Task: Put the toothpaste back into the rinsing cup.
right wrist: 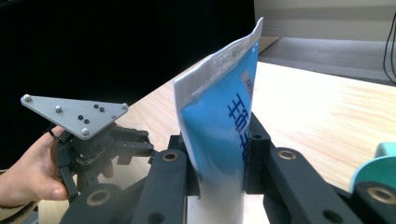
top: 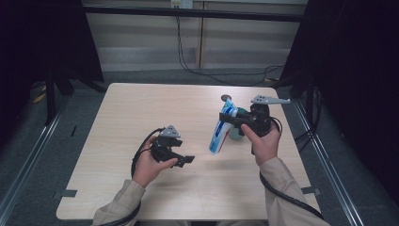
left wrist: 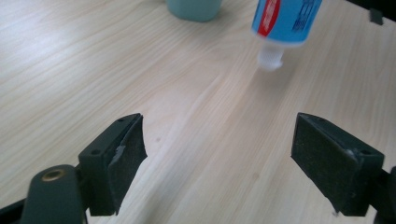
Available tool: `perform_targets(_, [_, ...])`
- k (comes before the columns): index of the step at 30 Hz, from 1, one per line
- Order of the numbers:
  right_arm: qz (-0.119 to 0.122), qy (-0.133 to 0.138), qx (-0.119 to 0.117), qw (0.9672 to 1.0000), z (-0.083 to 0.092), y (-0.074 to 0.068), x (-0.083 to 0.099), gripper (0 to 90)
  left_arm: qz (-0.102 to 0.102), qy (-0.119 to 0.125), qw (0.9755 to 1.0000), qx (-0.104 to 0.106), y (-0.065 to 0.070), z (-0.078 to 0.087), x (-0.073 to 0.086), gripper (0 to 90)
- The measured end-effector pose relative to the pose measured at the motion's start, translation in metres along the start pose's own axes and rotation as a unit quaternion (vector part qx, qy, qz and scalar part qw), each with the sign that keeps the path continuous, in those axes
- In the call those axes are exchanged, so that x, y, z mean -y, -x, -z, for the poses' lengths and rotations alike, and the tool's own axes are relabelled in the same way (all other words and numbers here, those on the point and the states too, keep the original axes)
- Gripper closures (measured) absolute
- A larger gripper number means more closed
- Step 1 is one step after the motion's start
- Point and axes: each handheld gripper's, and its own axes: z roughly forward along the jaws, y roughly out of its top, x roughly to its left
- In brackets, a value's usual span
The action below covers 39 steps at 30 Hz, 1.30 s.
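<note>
Only print is on the blue-and-white toothpaste tube [right wrist: 219, 116], centre of the right gripper view: dark blue characters down its right side, too skewed to read. Same tube, top right of the left gripper view [left wrist: 286, 18]: red patch, blurred blue marks, unreadable. No legible text elsewhere.

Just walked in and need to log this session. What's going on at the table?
A person at a wooden table holds a gripper in each hand. The right gripper is shut on a blue and white toothpaste tube, held cap down above the table, with a teal cup just behind it. The left gripper is open and holds nothing, its jaws pointing toward the tube's cap.
</note>
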Motion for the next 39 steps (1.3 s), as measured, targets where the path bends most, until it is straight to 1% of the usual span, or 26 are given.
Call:
perform_targets(3, [0.004,-0.004,0.004,1.0,0.002,0.001,-0.001,75.1,-0.004,-0.006,1.0,-0.004,-0.004,0.001,0.01,16.4])
perform_targets(4, [0.006,-0.005,0.005,1.0,0.002,0.001,-0.002,75.0,-0.006,-0.013,0.9999,-0.006,-0.005,0.002,0.014,16.4])
perform_targets(8, [0.011,-0.003,0.008,0.9999,0.005,0.002,-0.004,75.0,-0.002,-0.023,0.9997,-0.011,-0.01,0.001,0.028,16.4])
perform_targets(10, [0.013,-0.002,0.01,0.9999,0.006,0.002,-0.006,75.0,-0.008,-0.03,0.9993,-0.022,-0.011,0.003,0.035,16.5])
perform_targets(14, [0.021,-0.004,0.01,0.9997,0.008,0.002,-0.009,75.0,-0.015,-0.035,0.9987,-0.034,-0.015,0.008,0.046,16.4])
perform_targets(16, [0.023,-0.005,0.012,0.9997,0.008,0.003,-0.011,75.0,-0.01,-0.042,0.9983,-0.038,-0.018,0.009,0.053,16.4])
perform_targets(17, [0.023,-0.006,0.014,0.9996,0.008,0.004,-0.012,75.0,-0.011,-0.045,0.9981,-0.042,-0.019,0.01,0.055,16.4])
perform_targets(18, [0.023,-0.006,0.015,0.9996,0.008,0.004,-0.012,75.0,-0.015,-0.046,0.9979,-0.045,-0.02,0.011,0.058,16.5])
perform_targets(20, [0.027,-0.005,0.017,0.9995,0.009,0.005,-0.014,75.0,-0.011,-0.043,0.9979,-0.047,-0.021,0.013,0.063,16.4])
perform_targets(21, [0.027,-0.005,0.018,0.9995,0.01,0.006,-0.014,75.0,-0.015,-0.048,0.9975,-0.05,-0.022,0.014,0.065,16.4])
perform_targets(22, [0.027,-0.006,0.017,0.9995,0.01,0.006,-0.015,75.0,-0.012,-0.048,0.9975,-0.05,-0.022,0.014,0.067,16.4])
perform_targets(23, [0.027,-0.006,0.018,0.9995,0.01,0.006,-0.016,75.0,-0.017,-0.043,0.9976,-0.052,-0.023,0.015,0.069,16.2])
perform_targets(25, [0.03,-0.005,0.019,0.9994,0.01,0.005,-0.017,75.0,-0.02,-0.039,0.9974,-0.057,-0.023,0.016,0.072,16.2])
perform_targets(27, [0.034,-0.005,0.022,0.9992,0.011,0.005,-0.019,75.0,-0.027,-0.043,0.9968,-0.061,-0.023,0.017,0.073,16.2])
perform_targets(29, [0.035,-0.005,0.024,0.9991,0.012,0.005,-0.021,75.0,-0.039,-0.043,0.9964,-0.062,-0.022,0.017,0.074,16.2])
perform_targets(30, [0.035,-0.004,0.025,0.9991,0.012,0.006,-0.022,75.0,-0.039,-0.034,0.9966,-0.064,-0.022,0.016,0.075,16.0])
perform_targets(33, [0.037,-0.005,0.027,0.9989,0.013,0.006,-0.025,75.0,-0.039,-0.024,0.9969,-0.064,-0.022,0.016,0.078,14.8])
perform_targets(39, [0.036,-0.002,0.028,0.999,0.015,0.007,-0.029,75.0,-0.041,-0.024,0.9968,-0.065,-0.022,0.016,0.078,14.8])
